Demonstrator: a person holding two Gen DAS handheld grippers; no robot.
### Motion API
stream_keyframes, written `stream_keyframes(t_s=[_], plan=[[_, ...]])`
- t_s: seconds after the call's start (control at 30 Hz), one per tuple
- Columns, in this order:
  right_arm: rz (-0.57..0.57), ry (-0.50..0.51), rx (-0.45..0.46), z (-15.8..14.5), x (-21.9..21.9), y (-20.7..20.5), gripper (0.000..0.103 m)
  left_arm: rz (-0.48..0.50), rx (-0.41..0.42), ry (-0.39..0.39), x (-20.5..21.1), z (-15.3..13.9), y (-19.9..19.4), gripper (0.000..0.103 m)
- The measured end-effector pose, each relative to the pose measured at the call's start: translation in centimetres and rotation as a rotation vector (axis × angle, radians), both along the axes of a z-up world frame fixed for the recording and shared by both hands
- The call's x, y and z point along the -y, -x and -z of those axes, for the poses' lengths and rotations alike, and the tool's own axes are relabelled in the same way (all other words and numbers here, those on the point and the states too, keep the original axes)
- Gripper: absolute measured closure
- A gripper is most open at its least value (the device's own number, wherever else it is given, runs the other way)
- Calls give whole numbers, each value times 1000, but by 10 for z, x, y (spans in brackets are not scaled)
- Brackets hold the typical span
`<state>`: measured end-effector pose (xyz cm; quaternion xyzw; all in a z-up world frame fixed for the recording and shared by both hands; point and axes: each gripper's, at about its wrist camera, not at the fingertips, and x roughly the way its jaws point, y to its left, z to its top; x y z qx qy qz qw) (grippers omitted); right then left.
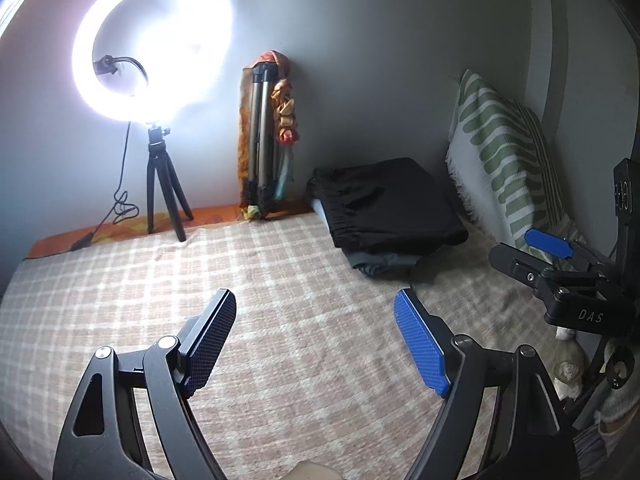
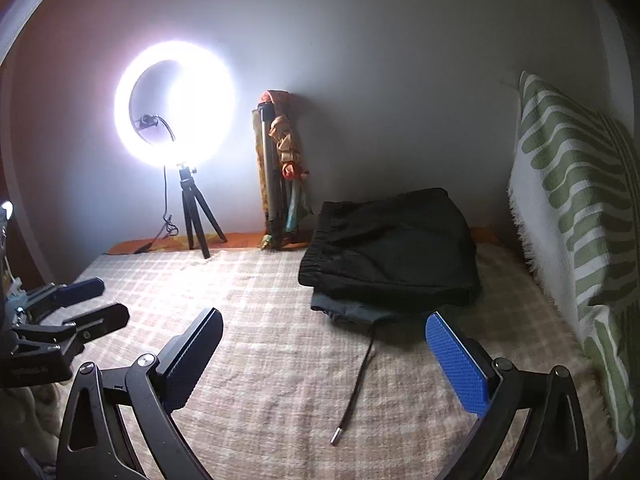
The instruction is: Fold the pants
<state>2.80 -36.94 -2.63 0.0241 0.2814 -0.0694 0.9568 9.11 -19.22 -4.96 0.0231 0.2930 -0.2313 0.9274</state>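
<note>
While both the left tongs (image 1: 316,340) and right tongs (image 2: 324,364) hovered spread wide and empty over the beige checked bed blanket (image 2: 260,340), the folded black pants (image 2: 390,248) lay on a grey folded garment (image 2: 352,310) beside the green-striped pillow (image 2: 576,208).

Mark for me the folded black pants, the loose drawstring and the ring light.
folded black pants (image 2: 394,248): right wrist view, middle of the top panel.
drawstring (image 2: 360,380): right wrist view, mid-length of the cord on the blanket.
ring light (image 1: 156,40): left wrist view, glowing ring.
</note>
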Motion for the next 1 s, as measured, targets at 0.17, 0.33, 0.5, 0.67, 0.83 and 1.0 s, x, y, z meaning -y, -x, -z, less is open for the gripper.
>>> stream_keyframes(t_s=[0.17,0.33,0.5,0.67,0.83,1.0], plan=[[6,1,-1,8,-1,1,0,9,12,-37,0,6,3,22],[4,-3,-9,13,-1,0,0,-2,15,-69,0,10,4,22],[6,-7,-14,16,0,-1,0,-28,20,-92,0,9,3,19],[10,2,-17,18,-1,-4,0,-39,39,-118,1,9,5,16],[9,-8,-10,17,-2,-4,0,-39,42,-123,0,8,6,16],[4,-3,-13,17,-4,-5,0,-44,47,-138,2,7,7,16]])
